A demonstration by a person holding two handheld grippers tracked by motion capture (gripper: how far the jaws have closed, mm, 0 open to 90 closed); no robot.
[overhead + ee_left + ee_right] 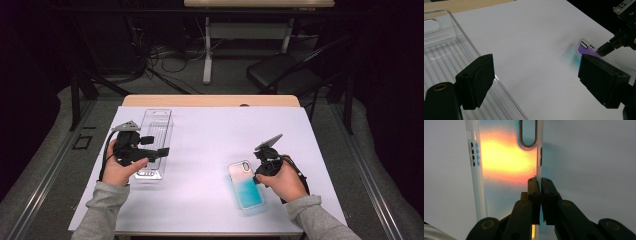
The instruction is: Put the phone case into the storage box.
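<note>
In the high view, your left gripper (150, 150) was over the near part of a clear plastic tray (156, 120) that lay on the left side of the white sheet (210, 145) covering the table (210, 100), and its jaws stood apart with nothing between them. Your right gripper (260, 156) was at the right edge of the phone case (243, 185) – a clear case with pink at the far end and blue at the near end – which lay flat on the sheet, right of the middle and well apart from the tray. In the left gripper view, your two black jaws were spread wide over the sheet, the left one just above the ribbed floor and long wall of the tray (446, 62), and between them you could see the bare sheet only. Farther off, at the right of this view, the phone case (584, 48) was partly hidden behind the right jaw, and the right gripper (604, 48) reached down to it. In the right gripper view, your jaws were pressed together on the thin side wall of the phone case (506, 157) – one jaw inside the case, one outside, a little below the side buttons. The case lay lengthwise away from the camera, its oval camera opening at the far end, and it glowed orange and yellow in this view.
</note>
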